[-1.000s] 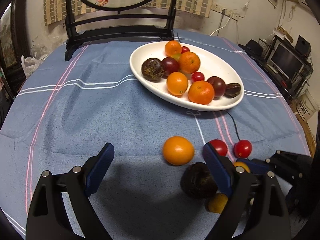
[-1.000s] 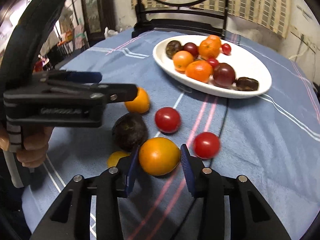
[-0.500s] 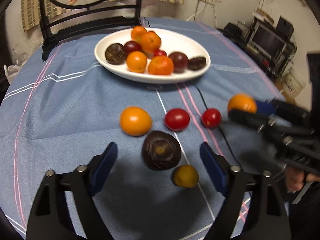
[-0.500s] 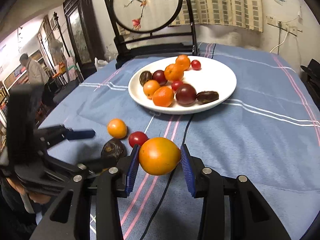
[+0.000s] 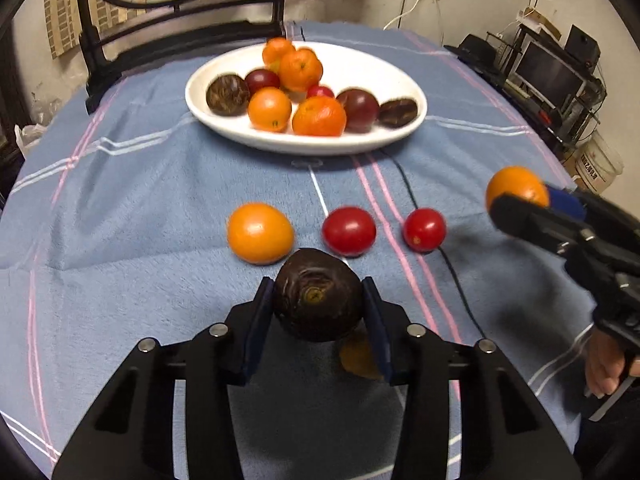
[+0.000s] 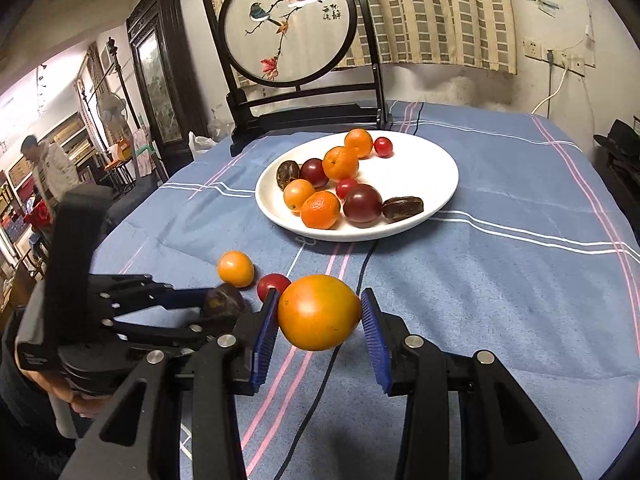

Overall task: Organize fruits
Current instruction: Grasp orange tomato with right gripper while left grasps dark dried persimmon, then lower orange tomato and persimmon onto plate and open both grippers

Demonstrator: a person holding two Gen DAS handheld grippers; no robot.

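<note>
My left gripper [image 5: 319,306] has its blue pads pressed against both sides of a dark brown wrinkled fruit [image 5: 318,300], low over the blue striped cloth on the surface [image 5: 140,208]. A small yellowish fruit [image 5: 358,356] peeks out just below and behind it, half hidden by my right-hand pad. Just ahead on the cloth sit an orange fruit [image 5: 260,233] and two red tomatoes [image 5: 349,231] (one beside a thin black cable [image 5: 416,204]). My right gripper [image 6: 319,314] is clamped on a large orange tomato [image 6: 318,312], held clear above the cloth. Farther back, the white oval plate [image 6: 424,168] carries a cluster of oranges, dark plums and small red fruits on its left half.
</note>
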